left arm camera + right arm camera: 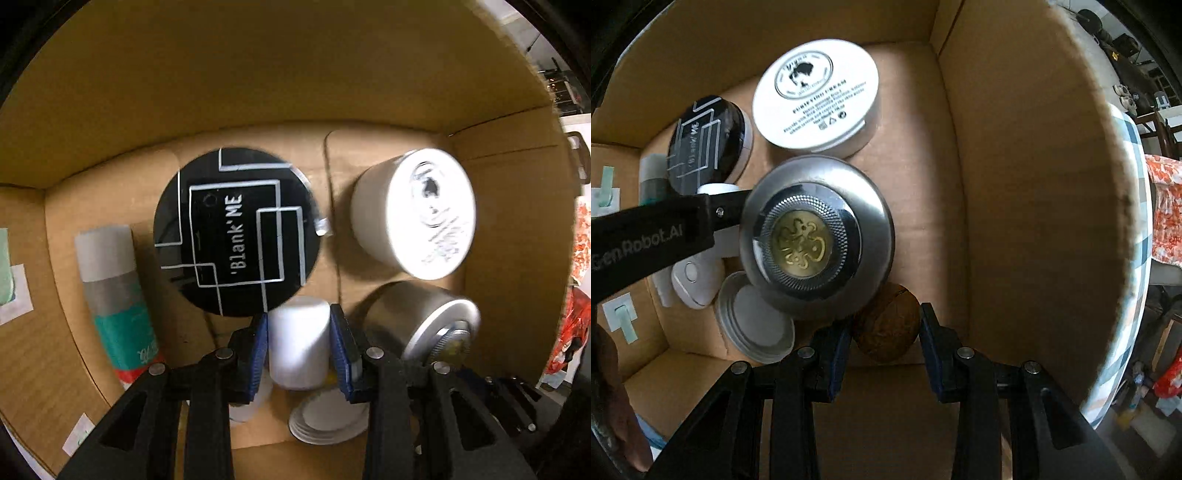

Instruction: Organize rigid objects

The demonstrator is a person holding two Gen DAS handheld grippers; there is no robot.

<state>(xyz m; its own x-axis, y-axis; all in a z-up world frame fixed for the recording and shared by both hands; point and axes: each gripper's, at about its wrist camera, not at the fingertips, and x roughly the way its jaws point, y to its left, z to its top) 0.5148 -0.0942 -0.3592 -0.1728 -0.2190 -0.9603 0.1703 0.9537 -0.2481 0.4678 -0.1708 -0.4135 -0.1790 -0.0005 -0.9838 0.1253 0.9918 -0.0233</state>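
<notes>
White cylindrical jar [299, 341] sits nearest in the brown cardboard box [258, 92], grasped between the left gripper's [299, 347] blue-padded fingers [258, 350]. Right gripper [882, 347] hangs with fingers spread around a brown round nut-like object [888, 326], not visibly pressing it. Beyond stand a silver metal tin [816, 240], a black round compact [236, 232] and a white round cream tub [816, 96].

cardboard box [1015, 184] | floor: black compact [236, 232], white jar [816, 96], silver jar [816, 240]
</notes>
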